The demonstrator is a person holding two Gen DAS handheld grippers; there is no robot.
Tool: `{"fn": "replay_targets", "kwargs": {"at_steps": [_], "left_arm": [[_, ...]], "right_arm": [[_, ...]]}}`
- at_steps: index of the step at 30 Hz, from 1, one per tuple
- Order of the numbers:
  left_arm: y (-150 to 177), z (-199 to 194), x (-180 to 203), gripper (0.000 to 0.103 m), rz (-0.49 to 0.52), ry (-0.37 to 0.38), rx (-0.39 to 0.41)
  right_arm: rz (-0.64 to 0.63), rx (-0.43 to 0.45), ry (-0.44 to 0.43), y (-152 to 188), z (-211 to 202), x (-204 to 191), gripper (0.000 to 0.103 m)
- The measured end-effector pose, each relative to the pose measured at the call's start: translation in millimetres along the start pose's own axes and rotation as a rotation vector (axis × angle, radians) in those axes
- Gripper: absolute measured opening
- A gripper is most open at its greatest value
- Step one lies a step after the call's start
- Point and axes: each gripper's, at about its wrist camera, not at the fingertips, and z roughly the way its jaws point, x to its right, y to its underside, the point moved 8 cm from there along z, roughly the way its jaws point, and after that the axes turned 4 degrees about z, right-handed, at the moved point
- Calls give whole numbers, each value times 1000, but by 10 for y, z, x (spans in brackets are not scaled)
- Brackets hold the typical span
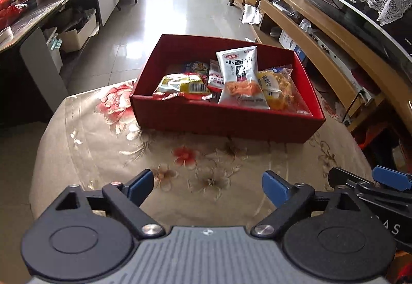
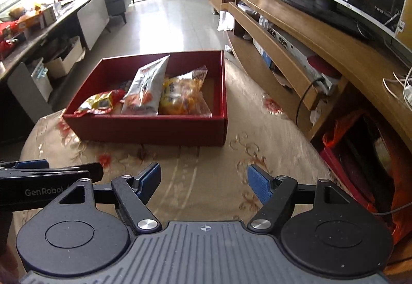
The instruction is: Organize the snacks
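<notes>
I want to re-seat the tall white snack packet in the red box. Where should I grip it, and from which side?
Take the white packet by its top sealed edge, coming down from above with the right gripper, which is open and empty. The packet leans up over the other snacks, so that flat edge stands free, while its lower end sits behind the red box near wall.

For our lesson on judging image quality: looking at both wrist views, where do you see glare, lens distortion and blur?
Left wrist view: daylight glares off the tiled floor beyond the red box; the TV cabinet bows with fisheye curvature.
Right wrist view: the windows at the top left are blown out, the tablecloth smears at the right edge, and the snack packets stay sharp.
</notes>
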Motion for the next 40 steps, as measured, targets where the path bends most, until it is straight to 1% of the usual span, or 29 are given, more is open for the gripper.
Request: {"fn": "replay_targets", "kwargs": {"at_steps": [8, 14, 22, 40], "left_arm": [[141, -69, -24, 96, -7, -12, 13], [205, -118, -71, 102, 4, -50, 23], [237, -175, -104, 102, 15, -74, 63], [304, -213, -97, 102, 22, -78, 70]], "right_arm": [[-2, -2, -3, 122, -70, 12, 80], [-11, -5, -1, 186, -88, 0, 80], [-30, 0, -11, 217, -130, -57, 80], [-36, 2, -19, 240, -168, -79, 82]]}}
